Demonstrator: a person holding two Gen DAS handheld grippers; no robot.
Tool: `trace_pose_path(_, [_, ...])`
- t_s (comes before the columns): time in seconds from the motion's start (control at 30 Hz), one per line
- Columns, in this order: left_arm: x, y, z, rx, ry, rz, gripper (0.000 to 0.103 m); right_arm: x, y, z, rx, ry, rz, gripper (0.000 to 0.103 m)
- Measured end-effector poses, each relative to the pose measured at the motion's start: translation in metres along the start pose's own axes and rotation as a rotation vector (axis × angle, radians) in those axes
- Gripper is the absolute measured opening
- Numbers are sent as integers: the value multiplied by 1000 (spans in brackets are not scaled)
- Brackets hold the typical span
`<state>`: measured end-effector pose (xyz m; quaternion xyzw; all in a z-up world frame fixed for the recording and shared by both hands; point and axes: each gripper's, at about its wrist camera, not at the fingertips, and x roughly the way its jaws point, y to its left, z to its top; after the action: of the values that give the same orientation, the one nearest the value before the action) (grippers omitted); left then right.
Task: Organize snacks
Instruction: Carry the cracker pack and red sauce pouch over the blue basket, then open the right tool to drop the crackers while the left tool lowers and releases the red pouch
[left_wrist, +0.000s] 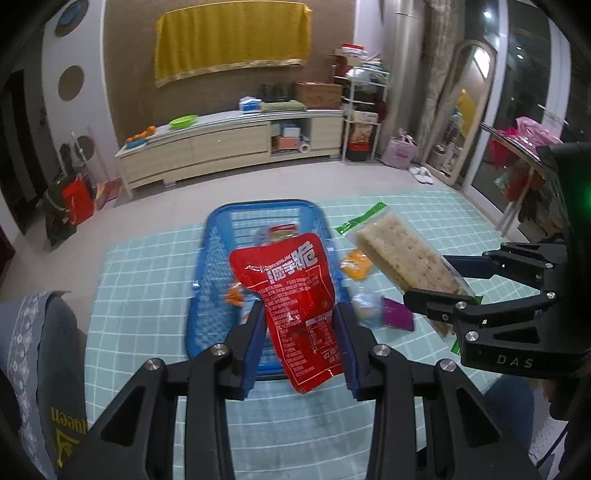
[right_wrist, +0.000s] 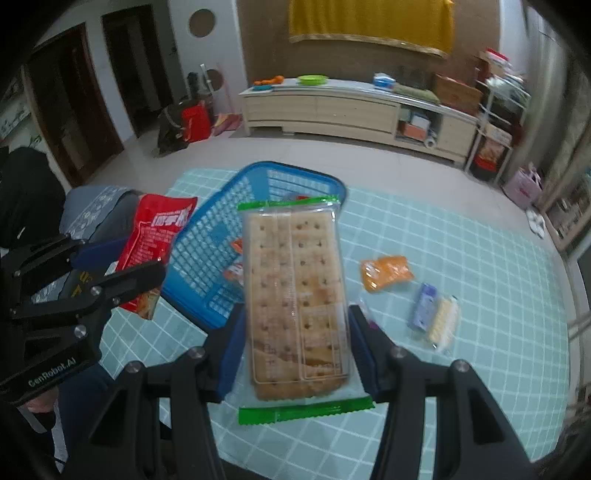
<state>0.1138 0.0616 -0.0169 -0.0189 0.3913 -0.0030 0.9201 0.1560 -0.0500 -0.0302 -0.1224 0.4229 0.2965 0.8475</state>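
My left gripper (left_wrist: 300, 317) is shut on a red snack pouch (left_wrist: 291, 299) and holds it above the near end of the blue basket (left_wrist: 210, 280). My right gripper (right_wrist: 295, 325) is shut on a clear cracker pack with green ends (right_wrist: 295, 295), held above the table just right of the basket (right_wrist: 207, 258). In the left wrist view the cracker pack (left_wrist: 402, 254) and right gripper (left_wrist: 436, 295) show at the right. In the right wrist view the red pouch (right_wrist: 151, 236) and left gripper (right_wrist: 122, 266) show at the left. Small snacks lie in the basket.
The table has a light teal checked cloth (right_wrist: 480, 295). An orange packet (right_wrist: 386, 272), a purple packet (right_wrist: 424, 306) and a pale wafer packet (right_wrist: 443, 323) lie on it right of the basket. A chair with grey cloth (left_wrist: 40, 365) stands at the table's left.
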Motion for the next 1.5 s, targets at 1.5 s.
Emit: trace_pose_path(1.5, [31,99,-28,-189,90,75,35,97,74,35,-375,219,132,75])
